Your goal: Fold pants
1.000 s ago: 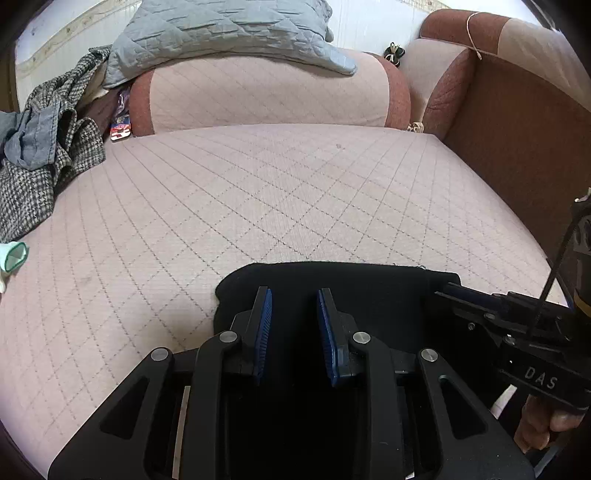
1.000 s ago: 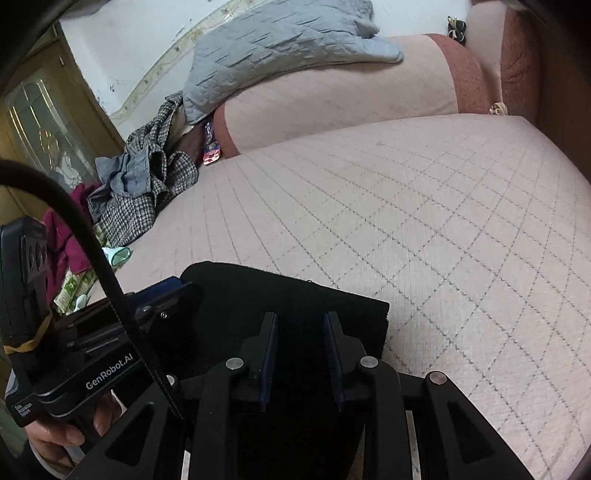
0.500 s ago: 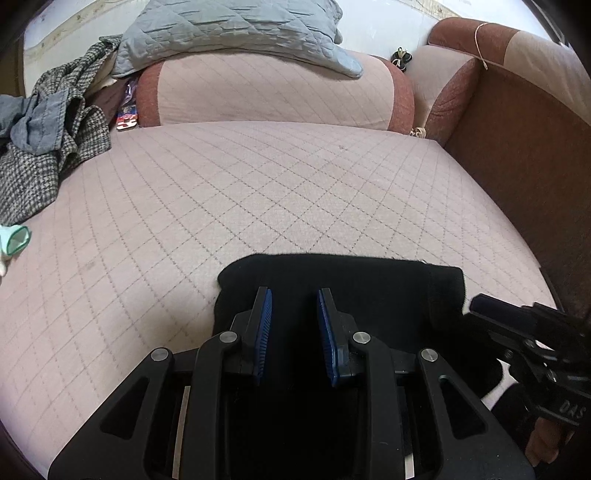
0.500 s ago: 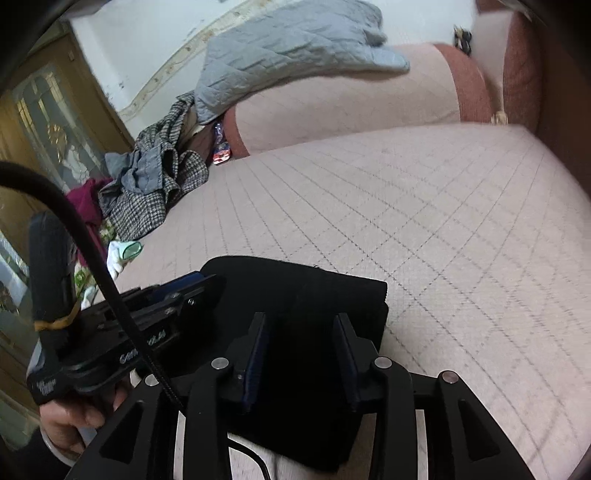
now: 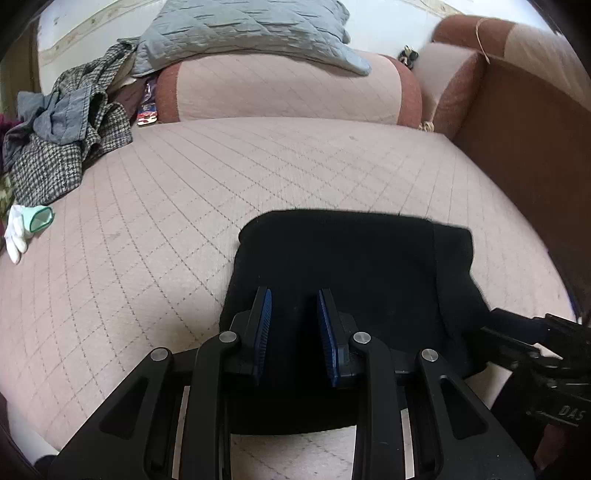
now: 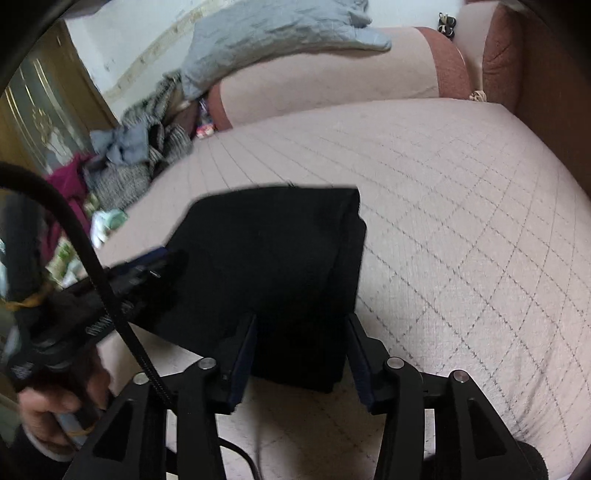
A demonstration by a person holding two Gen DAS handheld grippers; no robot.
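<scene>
The black pants (image 5: 347, 266) lie folded into a compact rectangle on the pink quilted bed near its front edge; they also show in the right wrist view (image 6: 273, 258). My left gripper (image 5: 293, 299) hovers over the near left part of the pants, jaws a small way apart with nothing between them. My right gripper (image 6: 301, 325) is open wide over the near right edge of the pants, holding nothing. The right gripper's body shows in the left wrist view (image 5: 535, 354), and the left gripper shows in the right wrist view (image 6: 140, 273).
A bolster with a grey quilted pillow (image 5: 243, 29) lies at the back. A pile of checked and grey clothes (image 5: 62, 136) sits at the back left. A white glove (image 5: 22, 225) lies at the left. A brown headboard (image 5: 524, 147) runs along the right.
My right gripper has opened wide and pulled back from the pants. My left gripper has also drawn back a little; more of the folded pants shows now.
</scene>
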